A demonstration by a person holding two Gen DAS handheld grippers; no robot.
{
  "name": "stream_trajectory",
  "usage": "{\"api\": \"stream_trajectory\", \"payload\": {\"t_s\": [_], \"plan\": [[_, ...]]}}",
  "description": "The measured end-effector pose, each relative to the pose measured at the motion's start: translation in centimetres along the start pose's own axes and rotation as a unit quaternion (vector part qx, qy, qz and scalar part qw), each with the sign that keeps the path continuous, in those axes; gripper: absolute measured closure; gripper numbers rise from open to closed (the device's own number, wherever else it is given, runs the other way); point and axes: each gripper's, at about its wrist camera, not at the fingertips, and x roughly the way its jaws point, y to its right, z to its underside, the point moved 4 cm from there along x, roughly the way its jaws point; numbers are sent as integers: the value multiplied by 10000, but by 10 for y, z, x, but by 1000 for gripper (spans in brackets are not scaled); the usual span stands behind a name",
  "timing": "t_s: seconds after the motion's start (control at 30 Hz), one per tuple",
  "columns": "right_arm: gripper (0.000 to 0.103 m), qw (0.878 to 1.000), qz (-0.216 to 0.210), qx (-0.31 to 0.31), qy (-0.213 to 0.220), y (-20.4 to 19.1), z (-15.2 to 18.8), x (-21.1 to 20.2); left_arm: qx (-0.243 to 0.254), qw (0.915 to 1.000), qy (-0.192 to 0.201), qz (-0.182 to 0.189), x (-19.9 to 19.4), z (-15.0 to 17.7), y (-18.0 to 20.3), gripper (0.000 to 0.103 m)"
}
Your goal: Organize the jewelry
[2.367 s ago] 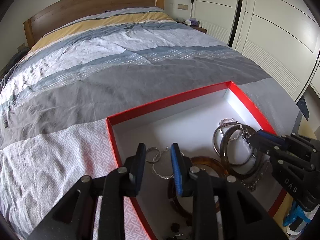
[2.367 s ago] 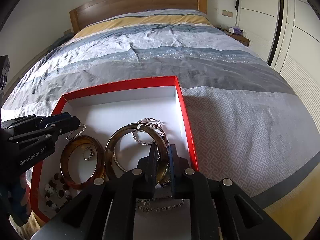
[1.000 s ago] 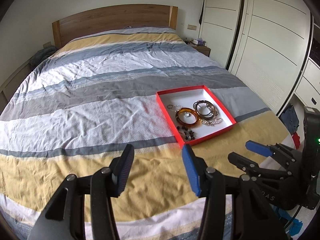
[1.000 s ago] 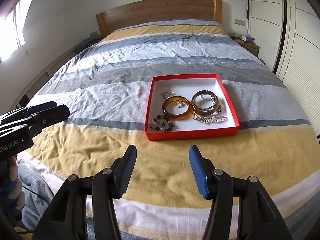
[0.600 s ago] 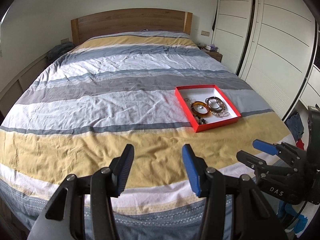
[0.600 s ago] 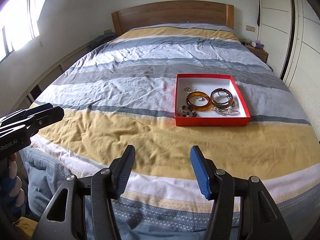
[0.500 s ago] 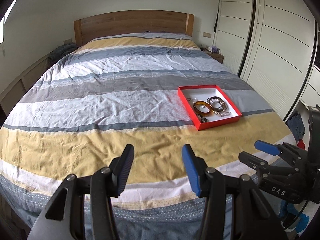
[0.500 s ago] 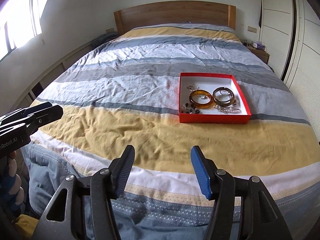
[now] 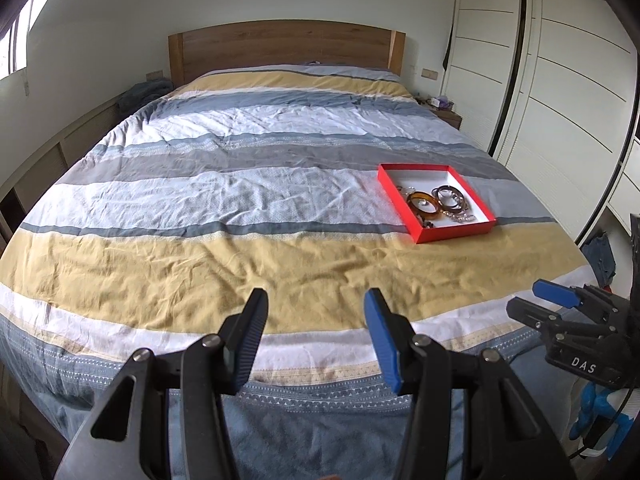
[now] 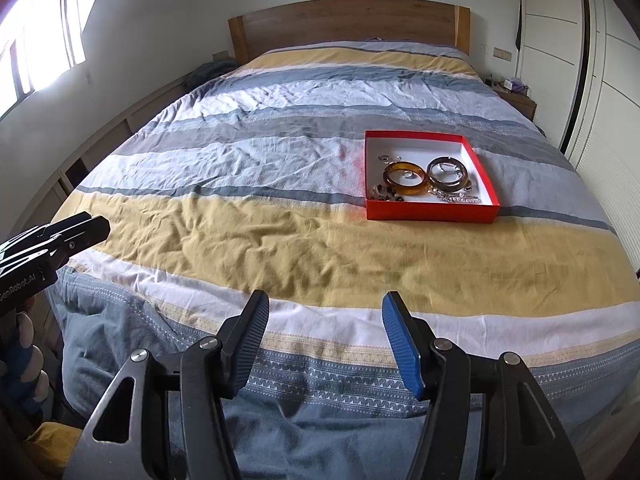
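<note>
Both grippers withdrew from red box [image 10: 430, 213] (opened).

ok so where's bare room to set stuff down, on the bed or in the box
The bedspread is bare left of the red box and along the yellow stripe in front of it. Inside the box only the back strip by the far wall is free; the amber bangle, grey bangle and chains crowd the front.

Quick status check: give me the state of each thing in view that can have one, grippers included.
left gripper: open, empty, over the foot of the bed
right gripper: open, empty
red box: lidless, flat on the bedspread
amber bangle: lying flat in the box
silver bangles: lying flat beside it
wardrobe doors: shut
</note>
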Motion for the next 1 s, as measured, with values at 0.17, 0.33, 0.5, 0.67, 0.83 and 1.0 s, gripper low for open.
{"api": "stream_trajectory", "payload": {"t_s": [0.17,0.33,0.5,0.67,0.83,1.0], "plan": [[42,10000,35,-36,-29,-2,4,-1,-2,10000,-11,33,-1,7,-2,55],[42,9999,65,-73,-74,-4,8,-1,-40,10000,-12,19,-3,11,-6,55],[42,9999,105,-53,-89,-4,12,0,-29,10000,-9,-42,-4,14,-9,55],[26,9997,223,-10,-80,-1,15,1,-35,10000,-28,-80,-4,17,-11,55],[6,9993,362,-10,-17,2,15,0,-44,9999,-57,-87,-2,18,-12,55],[0,9991,430,-6,22,5,16,2,-39,9999,-95,-85,1,19,-11,55]]}}
